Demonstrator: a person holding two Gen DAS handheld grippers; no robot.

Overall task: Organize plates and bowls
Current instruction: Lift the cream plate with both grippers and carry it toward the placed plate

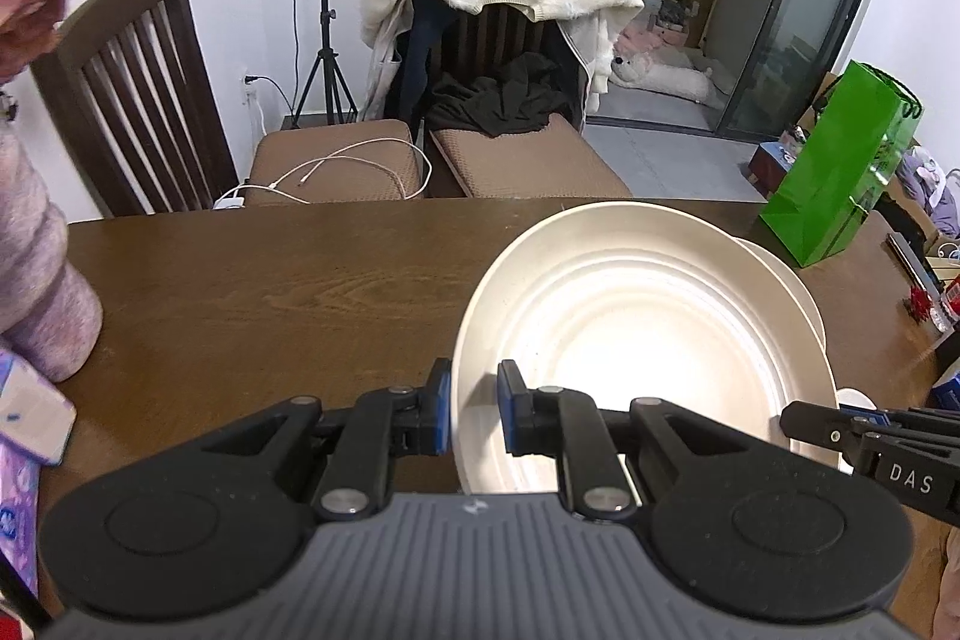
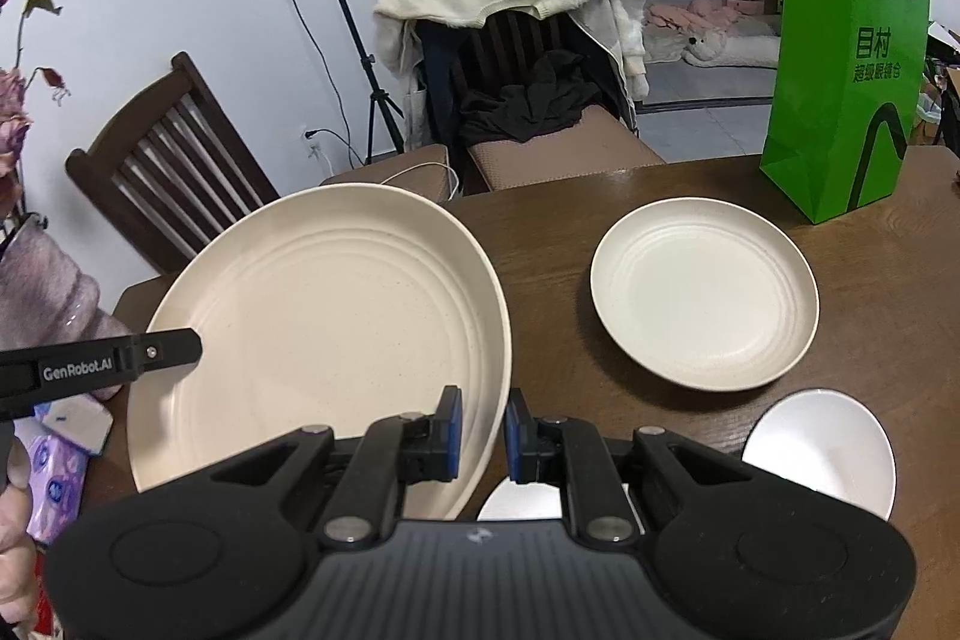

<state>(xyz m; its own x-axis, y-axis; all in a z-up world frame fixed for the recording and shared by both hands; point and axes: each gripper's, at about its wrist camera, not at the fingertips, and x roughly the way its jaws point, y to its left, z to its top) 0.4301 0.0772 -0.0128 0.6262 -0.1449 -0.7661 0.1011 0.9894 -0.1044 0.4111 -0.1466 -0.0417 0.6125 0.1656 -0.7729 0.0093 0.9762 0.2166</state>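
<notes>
We held the large cream plate (image 2: pixel 324 316) by opposite rims, left gripper (image 1: pixel 474 415) and right gripper (image 2: pixel 483 433) fingers pinching it; stiff, light, probably slick, so the rim seemed the safest hold.

Left gripper (image 1: pixel 474 409) and right gripper (image 2: pixel 483 436): black linkage arms with silver screws, blue pads on the fingers (image 2: pixel 451 433), a ribbed grey body between round black discs. White lettering reads "DAS" and "GenRobot.AI".

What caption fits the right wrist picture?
Both grippers lift a large cream plate above the table, beside a smaller plate.
</notes>
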